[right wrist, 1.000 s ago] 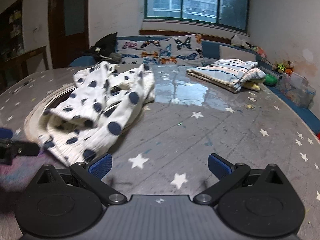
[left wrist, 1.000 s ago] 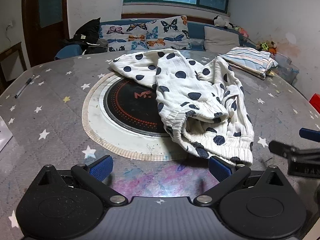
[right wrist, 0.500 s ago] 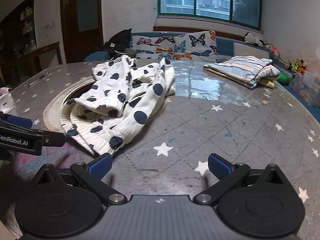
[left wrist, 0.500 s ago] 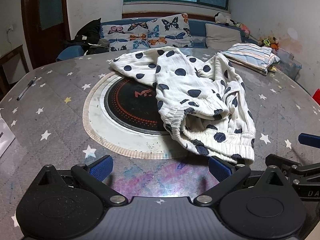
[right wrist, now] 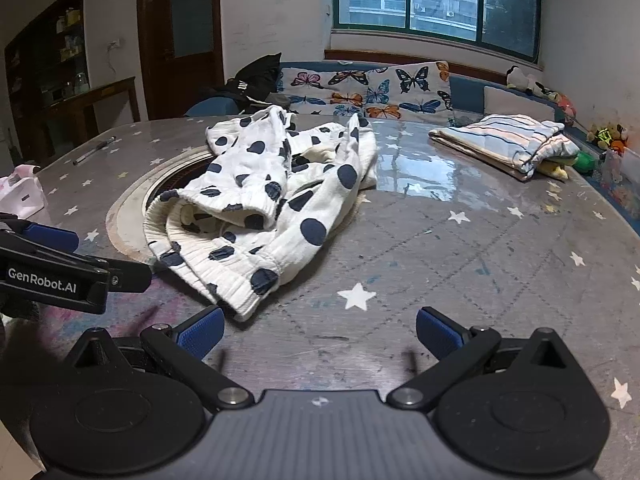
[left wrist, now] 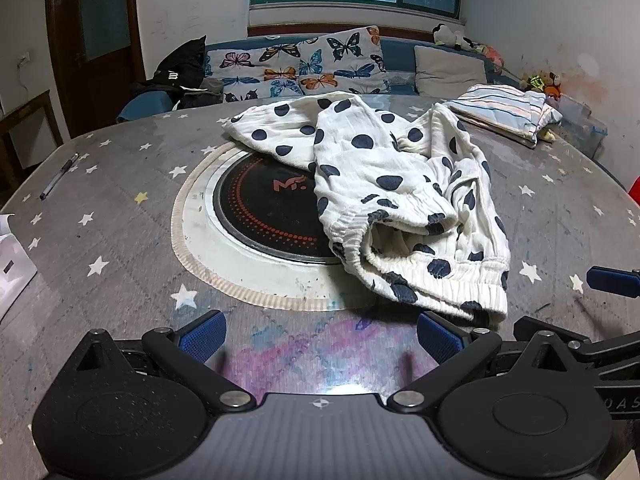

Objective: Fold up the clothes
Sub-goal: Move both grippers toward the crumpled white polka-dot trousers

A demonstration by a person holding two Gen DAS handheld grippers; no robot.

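Polka-dot garment (left wrist: 400,200) crumpled on starry table (left wrist: 120,240), both claws spread, empty

White polka-dot trousers (left wrist: 396,204) lie crumpled mid-surface (left wrist: 120,248), partly over the round black hob (left wrist: 272,212); the left gripper (left wrist: 320,334) hovers with fingers (left wrist: 202,334) spread at the near edge, waistband just beyond

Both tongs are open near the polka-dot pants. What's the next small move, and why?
Probably ease the right tongs forward and left onto the ribbed hem corner of the polka-dot pants. That corner lies just ahead of its left finger, the garment is still crumpled over the round cooktop, and neither it nor the left tongs hold anything.
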